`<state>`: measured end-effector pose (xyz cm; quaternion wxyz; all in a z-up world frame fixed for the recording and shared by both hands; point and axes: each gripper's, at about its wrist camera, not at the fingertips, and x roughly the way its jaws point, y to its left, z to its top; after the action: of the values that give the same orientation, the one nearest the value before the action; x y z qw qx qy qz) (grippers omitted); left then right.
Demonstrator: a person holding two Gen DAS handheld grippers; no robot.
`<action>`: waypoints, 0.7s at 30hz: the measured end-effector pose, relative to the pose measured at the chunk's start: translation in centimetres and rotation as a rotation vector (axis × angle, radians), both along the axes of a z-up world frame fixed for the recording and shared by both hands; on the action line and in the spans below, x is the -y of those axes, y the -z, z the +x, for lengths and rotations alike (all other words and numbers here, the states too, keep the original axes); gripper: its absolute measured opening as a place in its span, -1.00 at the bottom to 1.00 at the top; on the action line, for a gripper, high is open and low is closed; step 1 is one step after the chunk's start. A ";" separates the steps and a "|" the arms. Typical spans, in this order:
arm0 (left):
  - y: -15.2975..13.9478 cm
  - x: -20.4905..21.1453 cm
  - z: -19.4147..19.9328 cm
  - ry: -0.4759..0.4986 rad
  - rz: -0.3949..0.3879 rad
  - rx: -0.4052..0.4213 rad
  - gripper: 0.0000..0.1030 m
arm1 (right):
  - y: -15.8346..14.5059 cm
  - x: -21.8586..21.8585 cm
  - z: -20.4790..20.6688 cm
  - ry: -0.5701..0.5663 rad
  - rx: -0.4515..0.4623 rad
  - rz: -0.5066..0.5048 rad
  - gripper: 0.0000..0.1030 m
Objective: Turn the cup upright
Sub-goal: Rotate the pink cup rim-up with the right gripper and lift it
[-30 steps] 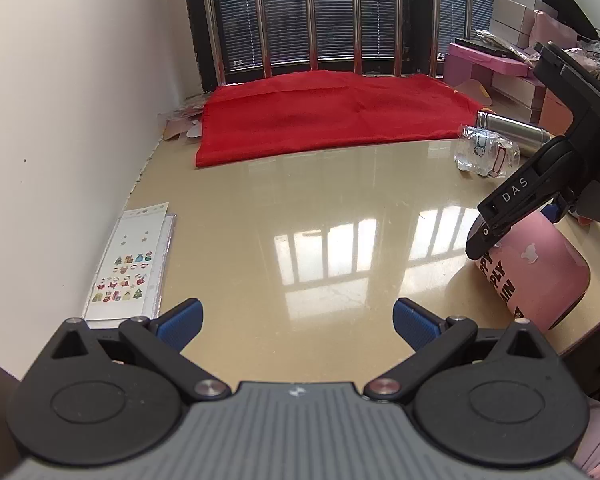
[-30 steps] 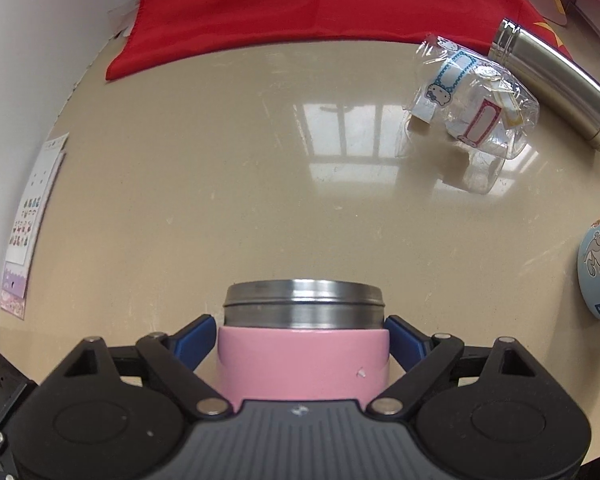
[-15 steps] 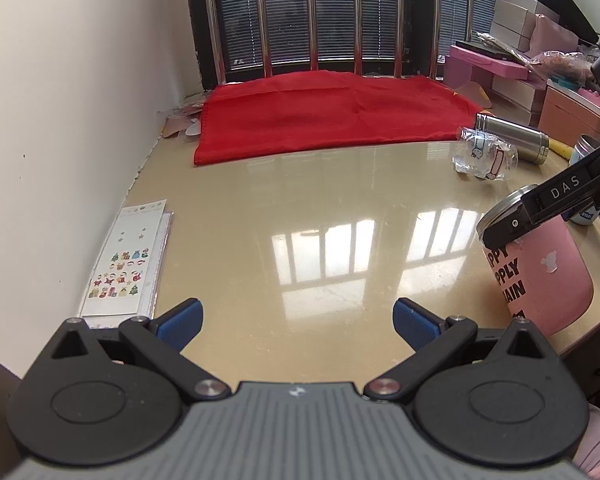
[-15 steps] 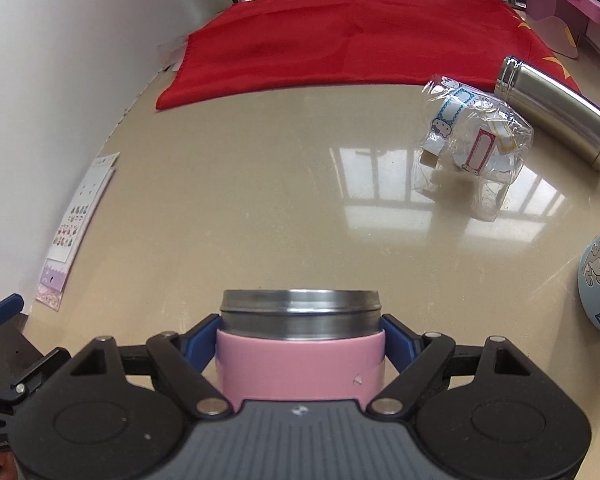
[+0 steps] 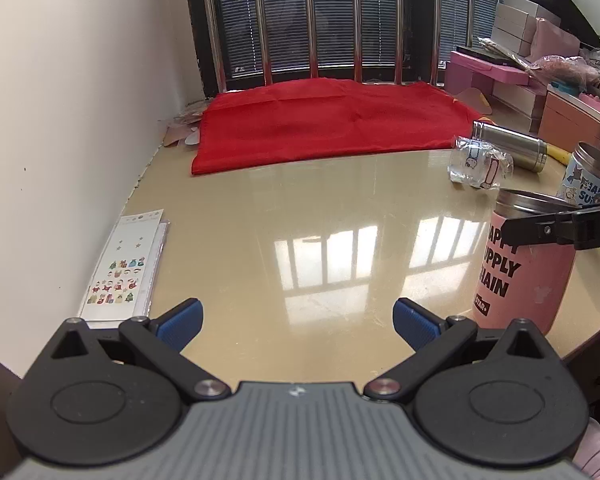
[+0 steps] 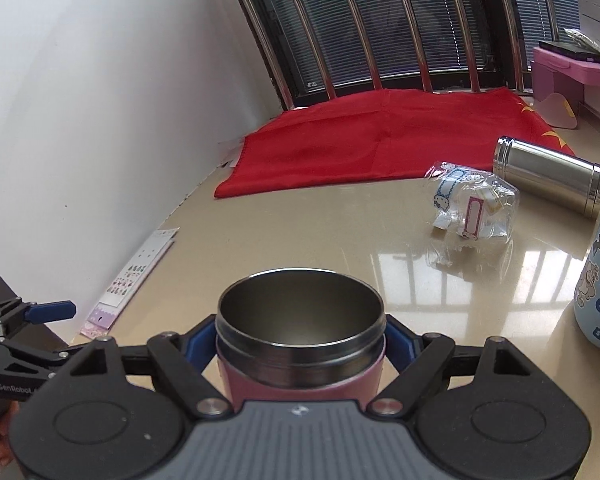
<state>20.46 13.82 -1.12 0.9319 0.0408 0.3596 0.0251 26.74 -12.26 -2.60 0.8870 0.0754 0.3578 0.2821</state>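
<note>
The pink cup (image 5: 520,276) with black lettering and a steel rim stands upright at the table's front right edge. My right gripper (image 6: 300,338) is shut on the pink cup (image 6: 300,376) just below its rim, and I look down into the open steel mouth. In the left wrist view a right finger (image 5: 540,230) crosses the cup's top. My left gripper (image 5: 296,318) is open and empty, low over the front of the table, left of the cup.
A red cloth (image 5: 328,124) covers the back of the table. A clear plastic bag (image 6: 474,206) and a lying steel flask (image 6: 548,174) sit at the right. A blue cartoon cup (image 6: 598,292) stands upright beside the pink cup. A sticker sheet (image 5: 124,264) lies by the left wall.
My right gripper has rotated the pink cup from lying tilted to upright, mouth up, and set it near the front right edge. My left gripper has stayed put.
</note>
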 end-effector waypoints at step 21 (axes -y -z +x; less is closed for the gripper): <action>0.1 -6.5 -1.4 -0.131 0.072 -0.053 1.00 | -3.4 -15.3 0.8 -0.295 0.372 -0.054 0.61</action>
<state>19.06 20.29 -1.23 0.9162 0.0510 0.3851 0.0980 27.52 2.99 0.85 0.8886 -0.0547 0.2026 0.4079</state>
